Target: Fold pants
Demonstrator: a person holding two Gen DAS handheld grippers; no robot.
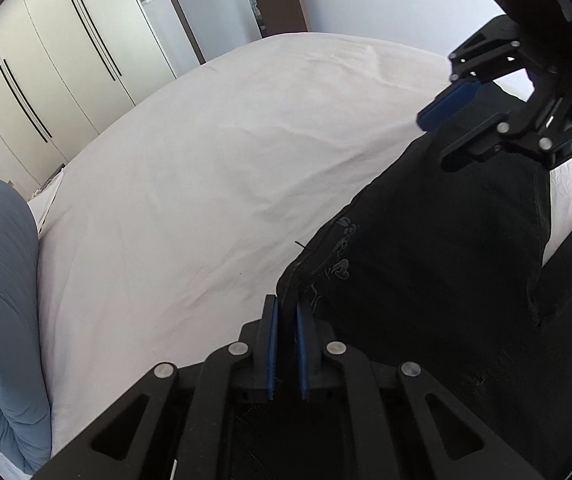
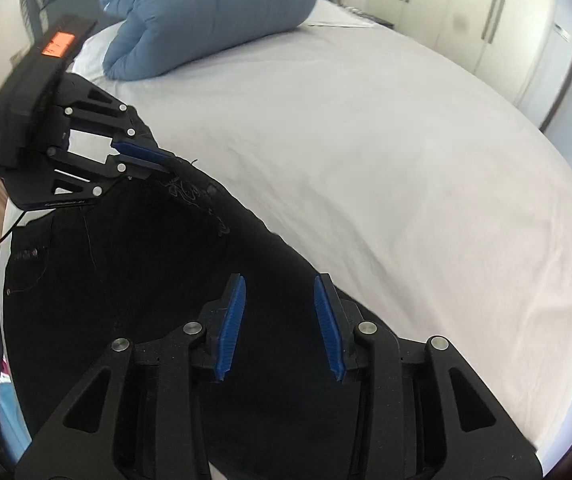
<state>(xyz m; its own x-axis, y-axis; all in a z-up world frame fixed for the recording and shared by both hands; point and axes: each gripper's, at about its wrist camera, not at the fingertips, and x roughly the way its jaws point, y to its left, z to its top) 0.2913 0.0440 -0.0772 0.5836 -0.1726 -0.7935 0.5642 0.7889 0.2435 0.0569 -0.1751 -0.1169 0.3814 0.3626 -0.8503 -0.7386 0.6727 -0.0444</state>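
Pants (image 1: 445, 240) pinched at one corner by the left gripper (image 1: 286, 312), right gripper (image 2: 280, 292) spread above the cloth.

Black and long, the pants lie on the white bed (image 1: 206, 180) along its near edge, their length running from one gripper to the other. The left gripper has its blue pads pressed together on the hem corner with the pale stitching, and that corner looks lifted slightly off the sheet. The right gripper hovers over the other stretch of cloth; its fingers stand apart with black fabric showing between them, and I see no pad pressing on it. For a fold, I judge the right one still needs its own grip on the near edge. A rolled blue duvet (image 2: 206, 16) sits well apart, toward the far corner.
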